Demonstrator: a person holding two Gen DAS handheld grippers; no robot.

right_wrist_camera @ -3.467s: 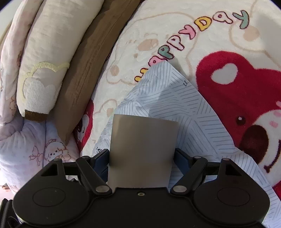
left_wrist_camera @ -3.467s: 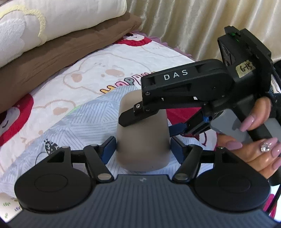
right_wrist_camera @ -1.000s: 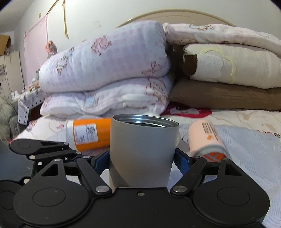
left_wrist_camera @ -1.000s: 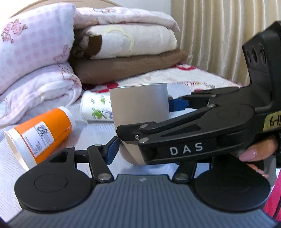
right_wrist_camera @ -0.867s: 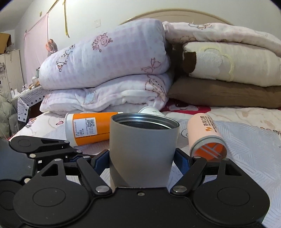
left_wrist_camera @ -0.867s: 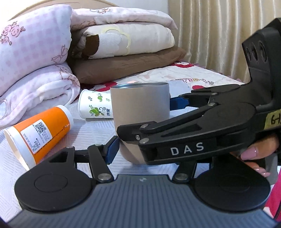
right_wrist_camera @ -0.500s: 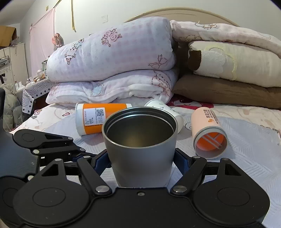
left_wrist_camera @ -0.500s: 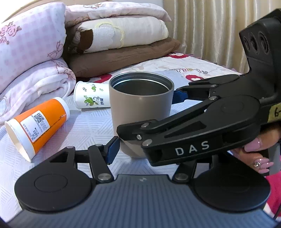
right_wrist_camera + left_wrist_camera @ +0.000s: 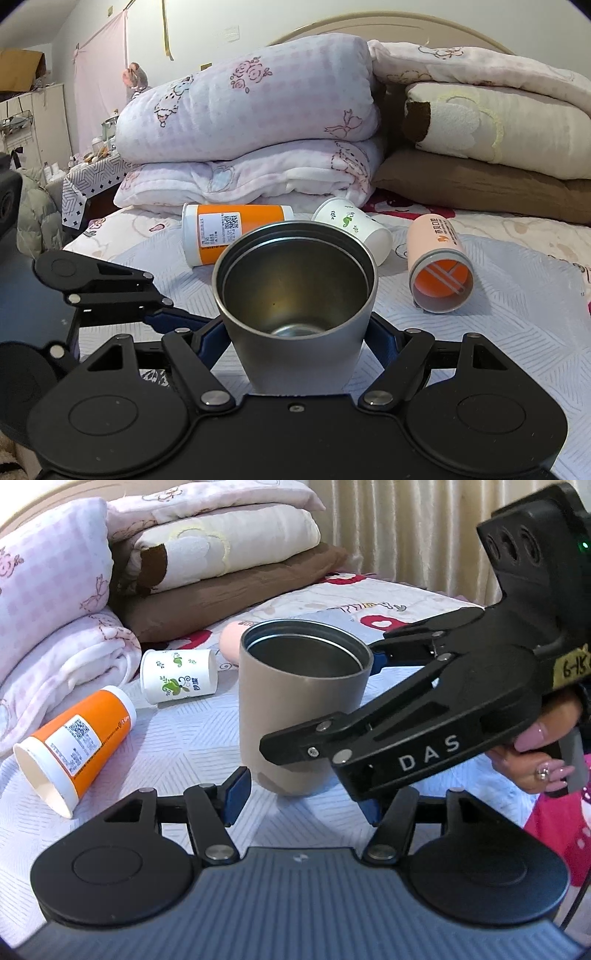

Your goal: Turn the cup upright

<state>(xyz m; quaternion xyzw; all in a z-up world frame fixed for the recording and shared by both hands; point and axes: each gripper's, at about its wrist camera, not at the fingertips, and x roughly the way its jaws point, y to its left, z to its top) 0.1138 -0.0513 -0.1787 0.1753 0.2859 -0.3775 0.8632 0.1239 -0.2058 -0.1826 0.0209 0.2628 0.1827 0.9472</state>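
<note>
- One metal cup is seen mouth-up over the grey striped cloth; whether its base is touching the cloth cannot be told.
- The cup is clamped low on its wall by the right gripper, with one blue pad pressed to either side.
- The left gripper is held wide, its pads apart from the cup and set near its base, with nothing gripped.
- Three paper cups are left lying on their sides beyond the metal cup: an orange cup to its left, a white leaf-print cup behind it, and a peach cup to its right.
- The cup is judged stiff and fairly heavy for its size, being steel-lined; crushing is unlikely, but the smooth matt wall may slip under a light pinch.
- A hold across the lower wall, where the taper narrows, is judged soundest; the rim is best avoided.
- The soft bedding under the cloth may let the cup tip when released.
</note>
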